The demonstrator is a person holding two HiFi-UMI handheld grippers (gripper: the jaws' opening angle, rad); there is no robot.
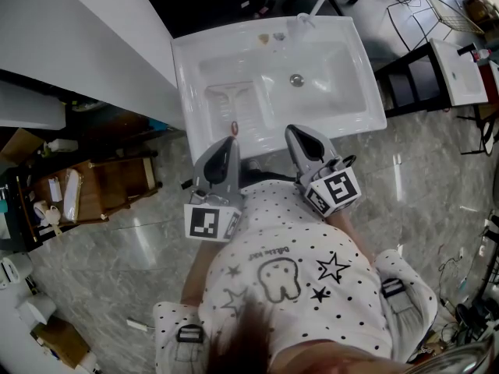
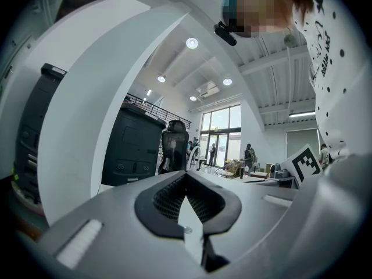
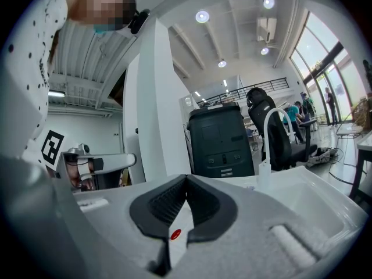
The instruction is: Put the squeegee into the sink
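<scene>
Sink (image 1: 360,123) rim near closed left claw (image 1: 231,140), right claw (image 1: 292,129)

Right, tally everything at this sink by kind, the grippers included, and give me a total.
grey hand-held grippers: 2 (left, right)
white ceramic sink: 1
white curved faucet: 1
pale T-shaped squeegee lying in the basin: 1
small objects on the sink's back rim: 2 ()
total: 7
</scene>
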